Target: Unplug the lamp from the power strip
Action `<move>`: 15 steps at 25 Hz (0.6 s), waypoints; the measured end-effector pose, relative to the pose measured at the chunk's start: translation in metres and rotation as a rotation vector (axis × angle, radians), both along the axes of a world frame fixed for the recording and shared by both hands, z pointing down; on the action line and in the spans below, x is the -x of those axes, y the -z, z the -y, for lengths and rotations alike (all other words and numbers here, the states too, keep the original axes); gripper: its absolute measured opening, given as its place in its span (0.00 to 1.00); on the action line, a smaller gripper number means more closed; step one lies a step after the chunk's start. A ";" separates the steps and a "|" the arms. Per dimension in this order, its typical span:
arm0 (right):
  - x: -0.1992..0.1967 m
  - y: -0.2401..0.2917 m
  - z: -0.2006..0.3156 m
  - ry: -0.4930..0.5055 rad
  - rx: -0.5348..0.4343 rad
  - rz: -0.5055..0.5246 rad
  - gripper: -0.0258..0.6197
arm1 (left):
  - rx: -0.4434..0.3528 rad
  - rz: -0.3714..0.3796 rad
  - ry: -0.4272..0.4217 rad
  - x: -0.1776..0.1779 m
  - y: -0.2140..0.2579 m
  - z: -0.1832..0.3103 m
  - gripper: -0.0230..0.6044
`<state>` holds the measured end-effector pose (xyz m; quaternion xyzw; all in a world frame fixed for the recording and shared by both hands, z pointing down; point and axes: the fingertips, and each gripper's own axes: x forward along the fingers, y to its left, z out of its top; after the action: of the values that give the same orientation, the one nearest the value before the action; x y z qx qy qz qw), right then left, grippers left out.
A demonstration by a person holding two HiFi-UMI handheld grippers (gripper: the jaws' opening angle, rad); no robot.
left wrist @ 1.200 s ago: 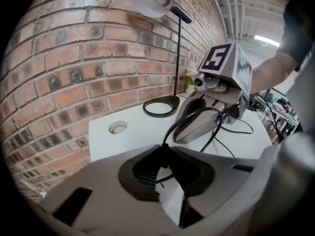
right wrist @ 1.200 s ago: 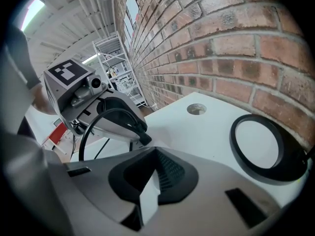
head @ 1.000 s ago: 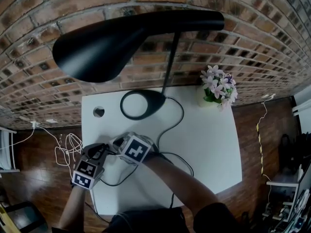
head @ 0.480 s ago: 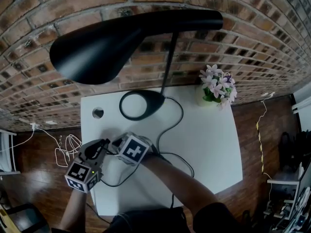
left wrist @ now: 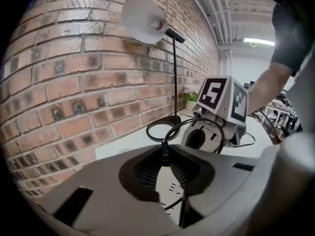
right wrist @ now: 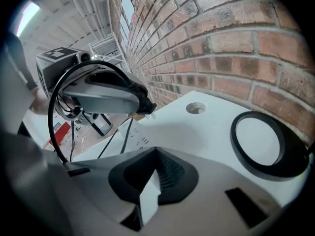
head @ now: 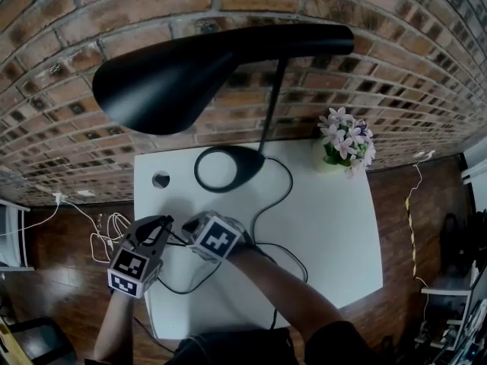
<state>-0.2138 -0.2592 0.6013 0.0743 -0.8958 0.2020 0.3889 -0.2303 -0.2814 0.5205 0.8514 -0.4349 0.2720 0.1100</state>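
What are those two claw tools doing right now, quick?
Left gripper: closed on the lamp's black plug.
Right gripper: closed on the white power strip.

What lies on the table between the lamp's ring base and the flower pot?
In the head view, only the lamp's black cord crosses the bare white table between ring base and flower pot.

I take this for a workshop or lab in a converted industrial building. A bare brick wall [head: 68,128] backs the white table [head: 327,226]. Loose cables [head: 106,238] trail over the dark wood floor [head: 426,204], and a strip light [left wrist: 258,42] hangs under a white beamed ceiling [left wrist: 236,18]. The homely touches are a black desk lamp [head: 205,74] and potted flowers [head: 346,139].
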 end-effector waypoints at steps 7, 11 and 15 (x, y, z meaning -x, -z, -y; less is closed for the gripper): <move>0.001 0.005 0.001 -0.071 -0.027 0.090 0.04 | -0.014 0.001 0.018 0.005 0.008 -0.004 0.13; -0.002 0.018 0.006 -0.105 -0.157 0.112 0.04 | -0.014 0.007 0.015 0.006 0.006 -0.010 0.13; -0.009 0.043 0.015 -0.163 -0.217 0.156 0.04 | -0.032 0.012 0.018 0.006 0.010 -0.008 0.13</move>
<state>-0.2049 -0.2742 0.5586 0.1725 -0.9309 0.1400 0.2899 -0.2360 -0.2736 0.5104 0.8474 -0.4476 0.2689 0.0961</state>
